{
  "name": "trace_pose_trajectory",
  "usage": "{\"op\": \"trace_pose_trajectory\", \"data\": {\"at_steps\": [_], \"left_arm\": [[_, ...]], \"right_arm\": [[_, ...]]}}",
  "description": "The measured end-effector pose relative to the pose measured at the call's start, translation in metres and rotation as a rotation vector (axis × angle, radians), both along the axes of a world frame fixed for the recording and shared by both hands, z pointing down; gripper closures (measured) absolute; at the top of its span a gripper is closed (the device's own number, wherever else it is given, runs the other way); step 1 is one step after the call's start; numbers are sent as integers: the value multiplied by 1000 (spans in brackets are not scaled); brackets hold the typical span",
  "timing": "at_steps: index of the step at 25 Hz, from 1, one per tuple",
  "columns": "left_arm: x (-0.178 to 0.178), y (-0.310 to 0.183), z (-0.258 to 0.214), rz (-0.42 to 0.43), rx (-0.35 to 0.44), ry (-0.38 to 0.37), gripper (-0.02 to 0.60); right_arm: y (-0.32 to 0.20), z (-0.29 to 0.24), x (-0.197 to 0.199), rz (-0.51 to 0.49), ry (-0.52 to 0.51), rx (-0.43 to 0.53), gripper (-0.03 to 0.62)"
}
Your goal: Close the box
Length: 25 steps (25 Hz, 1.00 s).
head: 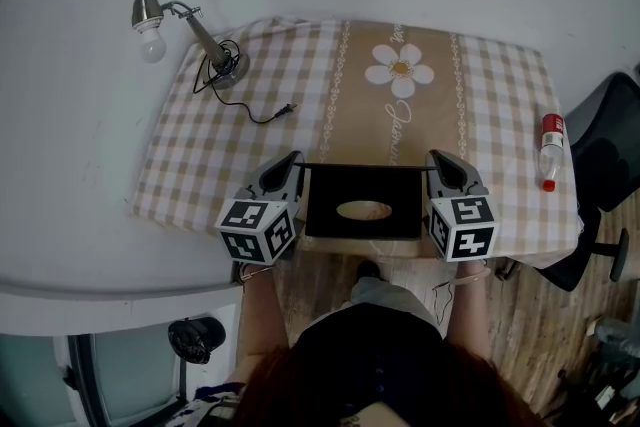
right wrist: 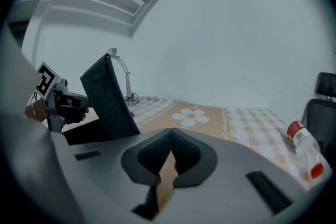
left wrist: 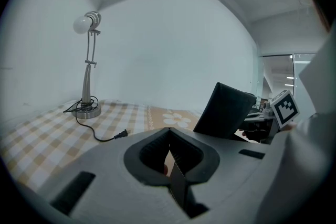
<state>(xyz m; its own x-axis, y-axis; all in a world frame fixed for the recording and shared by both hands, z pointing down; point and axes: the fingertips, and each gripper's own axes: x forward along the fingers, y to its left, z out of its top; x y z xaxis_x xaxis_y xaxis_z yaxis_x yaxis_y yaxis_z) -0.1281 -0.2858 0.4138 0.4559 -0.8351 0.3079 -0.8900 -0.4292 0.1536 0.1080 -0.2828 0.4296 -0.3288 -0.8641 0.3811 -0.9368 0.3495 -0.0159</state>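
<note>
- I'm looking steeply down from the head camera onto the box [head: 363, 205] at 6 o'clock, with the lamp [head: 150, 25] at 10 and the bottle [head: 550, 150] at 3.
- The left gripper view is riding low and close at the box's left side, facing the far wall.
- The right gripper view is mirroring it.
- Both are sharing the flower print [left wrist: 176, 119] and raised lid [right wrist: 107, 97].

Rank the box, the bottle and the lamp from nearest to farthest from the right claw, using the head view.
1. Box, directly beside the right claw, on its left.
2. Bottle, farther off to the right.
3. Lamp, far corner on the left.
</note>
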Motion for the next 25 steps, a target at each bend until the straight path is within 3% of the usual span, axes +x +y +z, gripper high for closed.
{"op": "trace_pose_trajectory", "data": {"at_steps": [25], "left_arm": [[-1,16,10,-15,-25,43,555]], "right_arm": [[17,10,1,48,-27,-30,577]]}}
